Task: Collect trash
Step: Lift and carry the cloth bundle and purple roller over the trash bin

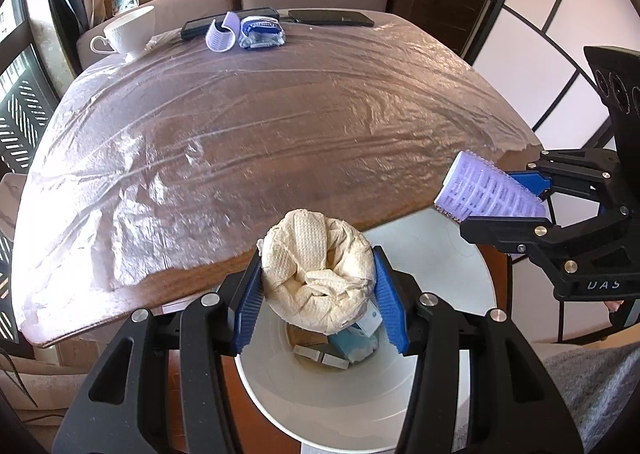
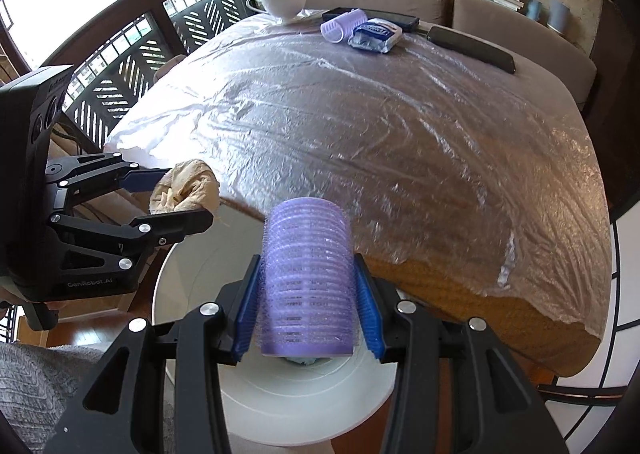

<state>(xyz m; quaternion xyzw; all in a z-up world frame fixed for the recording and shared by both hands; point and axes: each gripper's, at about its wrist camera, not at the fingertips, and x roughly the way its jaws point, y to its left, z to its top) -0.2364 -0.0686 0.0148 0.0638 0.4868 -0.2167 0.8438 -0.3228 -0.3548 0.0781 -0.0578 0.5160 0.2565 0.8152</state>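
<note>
Two grippers are hovering over the round white waste bin [image 1: 360,402]: the left gripper [image 1: 320,294] is pinching a crumpled cream paper towel [image 1: 316,278] directly above its opening, while the right gripper [image 2: 306,308], nearer its rim, is clamping a lilac ribbed hair roller [image 2: 307,282], long axis pointing forward.

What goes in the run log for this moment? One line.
left gripper: shut on crumpled paper towel | right gripper: shut on purple hair roller | both over white bin

Film-covered table [image 1: 280,158]: cup [image 1: 130,32], curler [image 1: 221,35], packet [image 1: 261,33].
</note>
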